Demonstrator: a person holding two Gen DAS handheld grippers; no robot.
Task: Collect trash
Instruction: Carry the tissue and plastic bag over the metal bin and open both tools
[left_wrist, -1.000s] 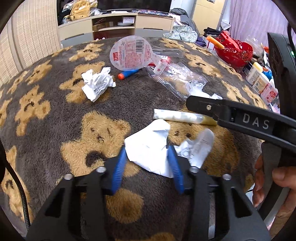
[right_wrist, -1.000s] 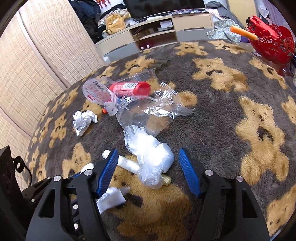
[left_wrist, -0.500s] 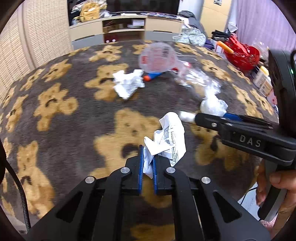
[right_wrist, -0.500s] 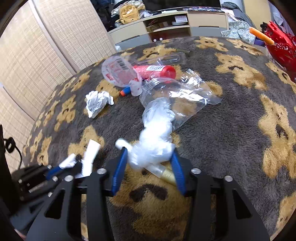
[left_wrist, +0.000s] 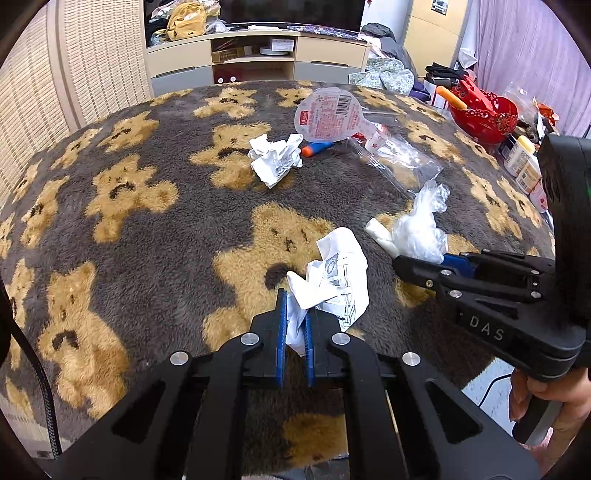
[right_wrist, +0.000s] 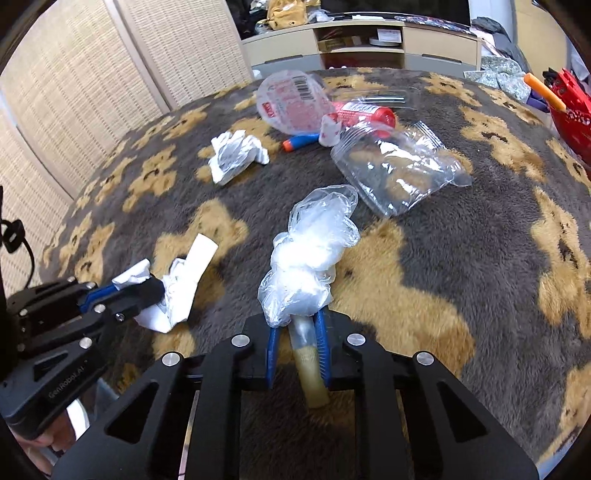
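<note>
1. Your left gripper is clamped on a crumpled sheet of white paper; the blue pads are nearly together with a fold of the paper pinched between them, and the rest of the sheet fans out ahead of the gripper over the blanket.
2. Your right gripper is closed on a wad of clear plastic film together with a pale tube, which runs back between the pads toward the camera.
3. In the left wrist view, the right gripper comes in from the right, with the plastic wad and the white end of the tube sticking out past its tip.
4. The grey blanket with tan bear shapes covers the whole work surface.
5. Further out, a second ball of crumpled paper lies on the blanket by itself.
6. Just beyond it, a round plastic lid with a barcode leans over an orange-and-blue pen-like item and touches a red tube.
7. A clear zip bag lies flat to the right of these, near the plastic wad.
8. A red basket sits at the far right edge.
</note>
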